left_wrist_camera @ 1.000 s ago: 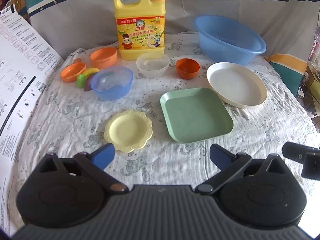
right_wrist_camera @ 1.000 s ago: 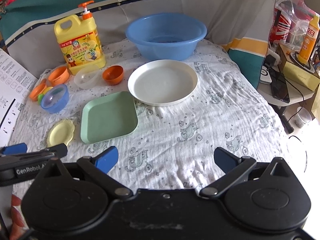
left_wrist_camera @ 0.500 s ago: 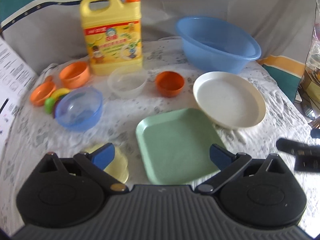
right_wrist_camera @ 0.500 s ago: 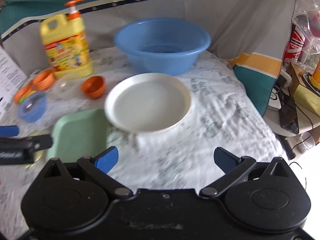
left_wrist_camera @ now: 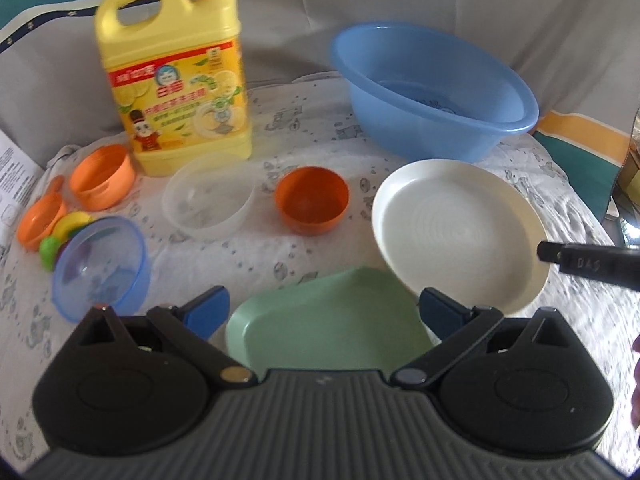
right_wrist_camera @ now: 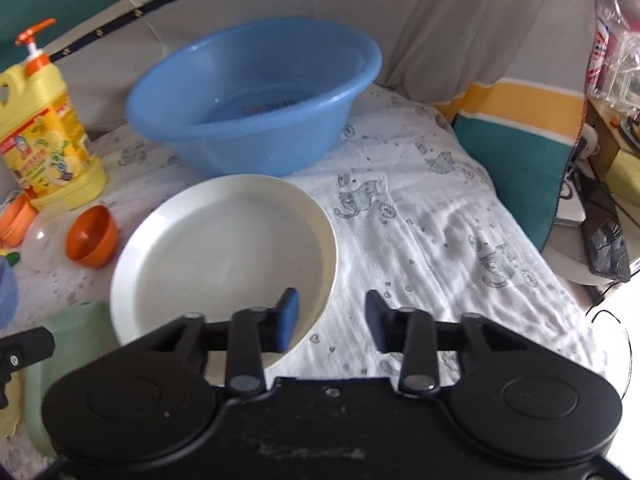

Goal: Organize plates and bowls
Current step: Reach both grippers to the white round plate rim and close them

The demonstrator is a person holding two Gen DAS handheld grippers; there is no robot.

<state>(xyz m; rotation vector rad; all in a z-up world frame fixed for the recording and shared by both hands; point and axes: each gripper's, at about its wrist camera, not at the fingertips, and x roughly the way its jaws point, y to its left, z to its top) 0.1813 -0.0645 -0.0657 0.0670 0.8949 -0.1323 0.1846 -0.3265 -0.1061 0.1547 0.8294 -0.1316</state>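
White plate on the cloth-covered bed, right claw just narrowing, rim between its jaws, not yet pinched; a shallow bite could slip. Left claw gapes over the green plate.

Right claw jaws just narrowed, astride white plate rim.

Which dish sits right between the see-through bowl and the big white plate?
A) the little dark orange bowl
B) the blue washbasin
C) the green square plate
A: in the left wrist view the small dark orange bowl stands between the clear bowl and the white plate.
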